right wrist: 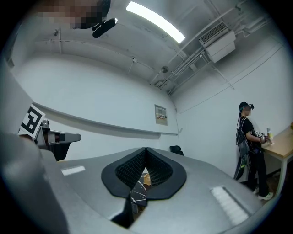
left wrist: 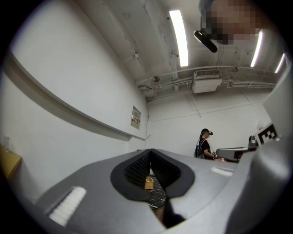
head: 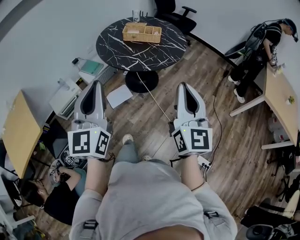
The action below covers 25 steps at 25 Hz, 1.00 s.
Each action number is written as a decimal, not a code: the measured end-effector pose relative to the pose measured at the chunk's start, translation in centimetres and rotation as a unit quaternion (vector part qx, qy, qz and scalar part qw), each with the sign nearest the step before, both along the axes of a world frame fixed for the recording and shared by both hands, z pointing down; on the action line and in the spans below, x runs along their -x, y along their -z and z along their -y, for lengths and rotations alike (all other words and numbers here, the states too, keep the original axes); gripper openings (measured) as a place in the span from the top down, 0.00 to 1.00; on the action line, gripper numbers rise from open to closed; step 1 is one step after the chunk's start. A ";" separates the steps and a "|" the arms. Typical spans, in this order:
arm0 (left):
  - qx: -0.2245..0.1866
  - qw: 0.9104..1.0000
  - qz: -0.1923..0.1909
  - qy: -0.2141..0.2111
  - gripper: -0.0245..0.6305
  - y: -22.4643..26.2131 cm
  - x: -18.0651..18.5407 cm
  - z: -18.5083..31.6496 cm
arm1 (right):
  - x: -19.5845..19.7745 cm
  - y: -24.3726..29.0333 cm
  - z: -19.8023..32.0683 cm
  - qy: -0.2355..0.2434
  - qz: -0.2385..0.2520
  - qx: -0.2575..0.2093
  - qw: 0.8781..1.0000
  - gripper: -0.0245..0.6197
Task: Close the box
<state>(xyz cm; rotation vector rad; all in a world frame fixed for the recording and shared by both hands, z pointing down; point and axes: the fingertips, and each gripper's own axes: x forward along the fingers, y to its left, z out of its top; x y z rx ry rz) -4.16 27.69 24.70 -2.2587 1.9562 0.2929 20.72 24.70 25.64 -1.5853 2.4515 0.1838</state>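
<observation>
**Item 1. Left gripper** (head: 95, 84): grey shell with a marker cube at the rear, held at the wearer's waist and pointing forward. The jaws are closed tip to tip. Nothing is between the black pads.

**Item 2. Right gripper** (head: 184, 86): matches the left and is held level with it, the two well apart. Its jaws also meet at the tips and it carries nothing.

**Item 3. Floor** (head: 154, 136): wood planks. A white sheet (head: 119, 96) lies near the table foot, and a thin cable runs across the boards.

**Item 4. Round table** (head: 112, 47): black top with white veining on a single pedestal. It stands ahead of both grippers and out of their reach.

**Item 5. Box** (head: 141, 33): light wood or wicker, with compartments showing from above. It sits on the far half of the table top. It shows small through the gap below each gripper's pads. Its lid and hinge side cannot be made out from here.

**Item 6. Office chair** (head: 176, 14): dark, behind the table.

**Item 7. Desk** (head: 281, 98): pale wood, far right, with a person standing at its end.

**Handling note (judgement):** the step in hand is the approach, and closing has not begun. Stand square to the table edge nearest the box. Find the lid's free edge before reaching. The jaws can stay shut to push the lid over, with the other gripper steadying the box wall so the box does not slide on the smooth top.
</observation>
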 end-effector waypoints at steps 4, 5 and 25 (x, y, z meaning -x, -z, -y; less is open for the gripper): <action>0.002 1.000 -0.007 0.003 0.87 -0.7 1.3 3.0 | 1.1 -0.3 3.1 0.002 -0.008 0.001 1.000 0.95; 0.003 1.000 -0.009 0.003 0.87 -0.8 1.6 4.0 | 1.4 -0.3 4.1 0.001 -0.010 0.002 1.000 0.96; 0.011 0.999 -0.002 -0.040 0.87 -0.1 10.5 28.3 | 10.5 0.4 26.3 -0.037 -0.009 0.011 0.999 0.95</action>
